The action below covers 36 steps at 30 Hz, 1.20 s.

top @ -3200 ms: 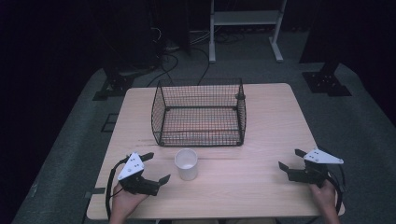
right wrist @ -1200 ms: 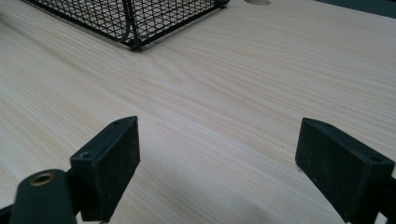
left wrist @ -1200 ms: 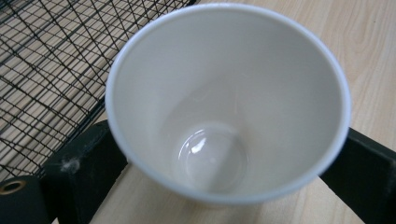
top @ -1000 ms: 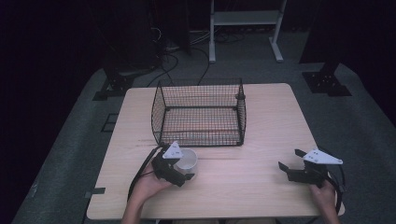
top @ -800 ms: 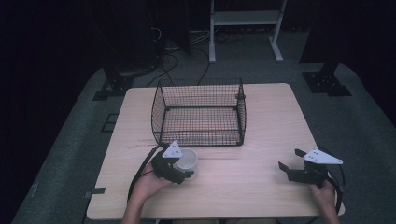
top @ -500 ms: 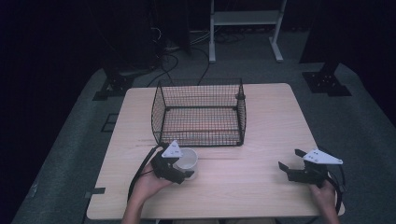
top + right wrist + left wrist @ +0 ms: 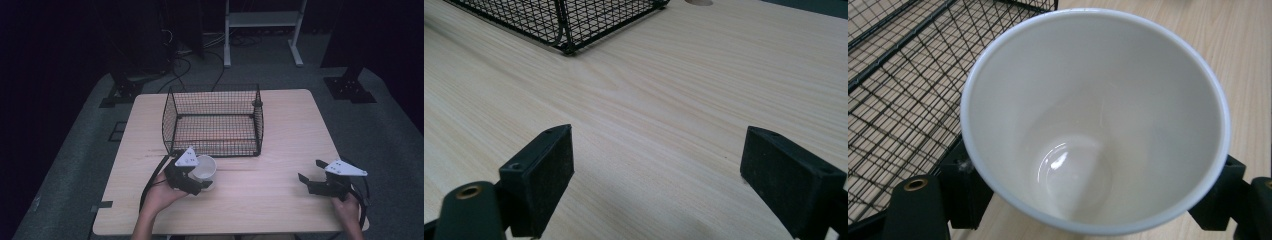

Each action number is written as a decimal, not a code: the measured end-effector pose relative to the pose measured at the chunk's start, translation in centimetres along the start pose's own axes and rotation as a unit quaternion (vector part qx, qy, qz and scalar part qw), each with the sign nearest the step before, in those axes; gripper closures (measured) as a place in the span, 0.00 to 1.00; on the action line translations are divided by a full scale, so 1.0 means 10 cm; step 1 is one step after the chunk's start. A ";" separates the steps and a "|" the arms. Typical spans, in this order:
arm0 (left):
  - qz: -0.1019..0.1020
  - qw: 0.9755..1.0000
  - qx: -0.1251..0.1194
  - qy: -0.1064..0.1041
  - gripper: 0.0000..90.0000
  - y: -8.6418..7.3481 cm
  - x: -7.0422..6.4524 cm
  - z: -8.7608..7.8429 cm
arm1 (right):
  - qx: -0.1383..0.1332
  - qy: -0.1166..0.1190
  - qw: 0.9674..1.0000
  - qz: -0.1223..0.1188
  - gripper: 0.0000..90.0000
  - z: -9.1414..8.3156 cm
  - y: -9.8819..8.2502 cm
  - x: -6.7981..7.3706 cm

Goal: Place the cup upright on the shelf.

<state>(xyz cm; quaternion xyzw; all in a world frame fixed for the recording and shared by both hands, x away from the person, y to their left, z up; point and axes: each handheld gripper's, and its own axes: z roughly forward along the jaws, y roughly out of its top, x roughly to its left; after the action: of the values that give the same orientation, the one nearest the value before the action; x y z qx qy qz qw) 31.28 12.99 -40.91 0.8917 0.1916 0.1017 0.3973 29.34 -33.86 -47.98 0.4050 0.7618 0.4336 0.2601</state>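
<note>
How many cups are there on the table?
1. The cup sits just in front of the basket, between the jaws of the left gripper. The basket looks empty; nothing seems hidden.

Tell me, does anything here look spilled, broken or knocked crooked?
Nothing stands out. The white cup is empty and clean inside, held between the jaws of the left claw just in front of the wire basket, which sits square on the table. The right claw rests open with nothing in it.
</note>
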 end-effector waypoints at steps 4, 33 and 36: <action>0.006 1.000 -0.004 0.000 0.23 0.05 -0.01 -0.01 | 0.000 0.001 1.000 0.001 0.15 0.00 0.00 0.00; 0.022 0.999 0.004 -0.023 0.23 0.30 0.06 -0.08 | -0.003 0.002 1.000 0.004 0.15 0.00 0.00 -0.01; 0.022 0.999 0.004 -0.024 0.23 0.31 0.07 -0.09 | -0.003 0.002 1.000 0.005 0.15 -0.01 0.00 -0.01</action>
<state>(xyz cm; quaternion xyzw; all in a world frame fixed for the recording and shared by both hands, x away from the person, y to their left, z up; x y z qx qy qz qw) 32.46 11.99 -37.96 0.8996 0.1628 0.0883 0.3954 29.34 -33.97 -47.97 0.4070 0.7589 0.4380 0.2581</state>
